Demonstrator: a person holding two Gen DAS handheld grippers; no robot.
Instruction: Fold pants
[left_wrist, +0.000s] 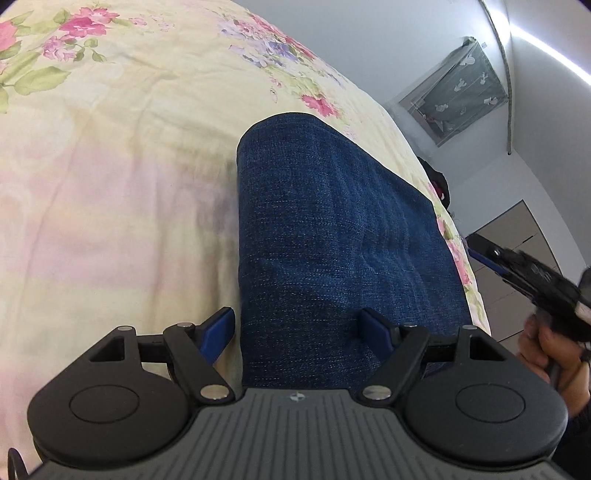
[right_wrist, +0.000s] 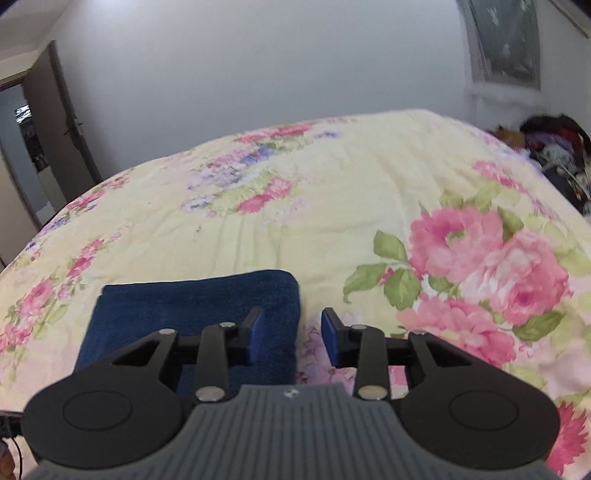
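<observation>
Hovering over the bed, two hand-held grippers are in play, each with two blue-padded fingers on black linkage arms and a ribbed grey body flanked by two round black discs. The left hand-held gripper (left_wrist: 297, 330) has its jaws spread wide and empty, one blue pad (left_wrist: 218, 332) over the bedspread just beside the pants' edge, the other over the denim; whether they touch the cloth cannot be told. The right hand-held gripper (right_wrist: 291, 334) is likewise parted and holds nothing, its left finger above the denim and its right finger above the sheet. In the left wrist view that second tool shows blurred at the right edge, held by the person's hand (left_wrist: 546, 343). One pair of pants (left_wrist: 332, 240), dark blue denim with a fine speckled weave, lies folded into a compact rectangle with rounded corners and a few soft creases, flat on the bed near its edge. The single bedspread (right_wrist: 332, 192) is pale yellow cotton-like cloth, lightly wrinkled, printed with pink roses, purple blossoms and green leaves. Beyond it stand plain white walls, one window (left_wrist: 458, 88) and one brown door (right_wrist: 62, 122).
</observation>
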